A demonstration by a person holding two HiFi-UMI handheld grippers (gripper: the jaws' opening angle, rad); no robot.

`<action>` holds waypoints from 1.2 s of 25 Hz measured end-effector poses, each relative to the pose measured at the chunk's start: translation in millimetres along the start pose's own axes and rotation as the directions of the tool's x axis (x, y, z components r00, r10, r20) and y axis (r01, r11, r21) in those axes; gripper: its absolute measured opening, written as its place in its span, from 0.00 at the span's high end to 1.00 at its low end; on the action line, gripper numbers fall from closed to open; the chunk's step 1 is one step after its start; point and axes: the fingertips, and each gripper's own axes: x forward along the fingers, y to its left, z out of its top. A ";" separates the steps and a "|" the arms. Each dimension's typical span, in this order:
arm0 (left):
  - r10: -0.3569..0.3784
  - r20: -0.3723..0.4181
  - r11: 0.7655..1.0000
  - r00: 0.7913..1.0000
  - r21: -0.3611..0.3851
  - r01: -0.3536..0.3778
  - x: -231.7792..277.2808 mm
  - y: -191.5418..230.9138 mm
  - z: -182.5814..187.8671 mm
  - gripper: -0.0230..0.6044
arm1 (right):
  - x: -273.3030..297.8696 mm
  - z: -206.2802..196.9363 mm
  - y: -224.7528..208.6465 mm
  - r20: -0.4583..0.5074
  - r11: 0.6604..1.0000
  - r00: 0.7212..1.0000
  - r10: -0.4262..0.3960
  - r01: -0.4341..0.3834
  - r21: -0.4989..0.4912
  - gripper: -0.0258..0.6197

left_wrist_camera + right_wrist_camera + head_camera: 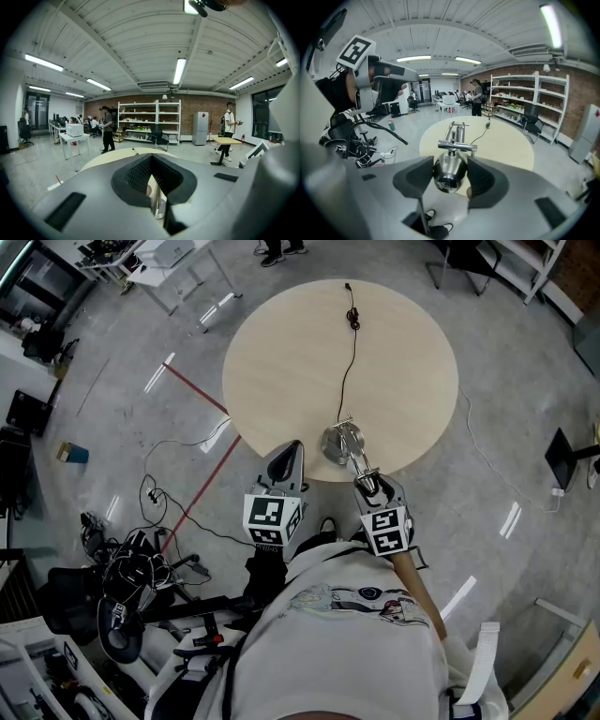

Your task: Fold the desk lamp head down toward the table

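Observation:
A chrome desk lamp stands with its round base (335,444) at the near edge of the round beige table (309,352). Its double-rod arm (457,131) leans out over the table edge toward me. My right gripper (372,486) is shut on the bulbous chrome lamp head (449,174), with a jaw pad pressing each side. My left gripper (289,454) hovers just left of the base, shut with nothing in it. In the left gripper view, part of the lamp stem (157,201) shows past the closed jaws of that gripper (151,161).
The lamp's black cable (349,362) runs across the table to a plug (352,317) near the far edge. Tangled cables and a chair (122,587) sit on the floor at left, beside a red tape line (202,488). A black stand (562,457) is at right.

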 end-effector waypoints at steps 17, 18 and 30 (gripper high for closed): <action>-0.003 -0.007 1.000 1.000 0.004 0.003 -2.5 2.3 0.3 0.96 | 16.9 -23.6 -0.3 -0.057 1.000 0.998 0.006 -0.004 0.030 0.64; -0.002 -0.008 1.000 1.000 0.005 0.002 -1.8 2.5 0.3 0.96 | 18.0 -24.2 -0.8 -0.060 1.000 0.998 0.006 -0.004 0.031 0.64; 0.007 -0.014 1.000 1.000 0.002 -0.007 1.6 8.9 -3.7 0.96 | 35.1 -39.0 -1.2 -0.104 0.998 0.994 0.021 -0.016 0.053 0.65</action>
